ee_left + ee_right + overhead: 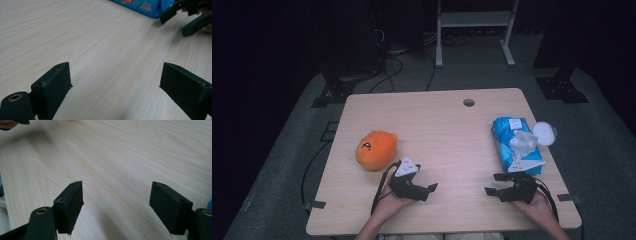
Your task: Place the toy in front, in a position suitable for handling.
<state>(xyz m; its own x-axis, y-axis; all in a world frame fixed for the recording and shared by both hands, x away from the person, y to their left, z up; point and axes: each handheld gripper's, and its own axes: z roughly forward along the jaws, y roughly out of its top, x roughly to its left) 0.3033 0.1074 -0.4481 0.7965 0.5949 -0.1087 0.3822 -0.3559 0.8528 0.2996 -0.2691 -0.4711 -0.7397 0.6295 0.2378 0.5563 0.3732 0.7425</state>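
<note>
**Two claws wait wide over bare wood**

The left claw (432,188) and right claw (490,183) face each other, both wide and empty, low on the table (442,130). An orange plush (376,149) lies beside the left; a blue wipes pack (517,145) touches the right.

Your left gripper (115,82) has its two black fingers (53,87) spread wide apart with nothing between them, just bare pale wood-grain worktop (82,37) running away ahead. Up at the top edge you've got the corner of a blue packet (145,6) lying on the worktop. Just beside it, at the top right, your right gripper (183,18) pokes in, its dark fingers parted too.
</note>
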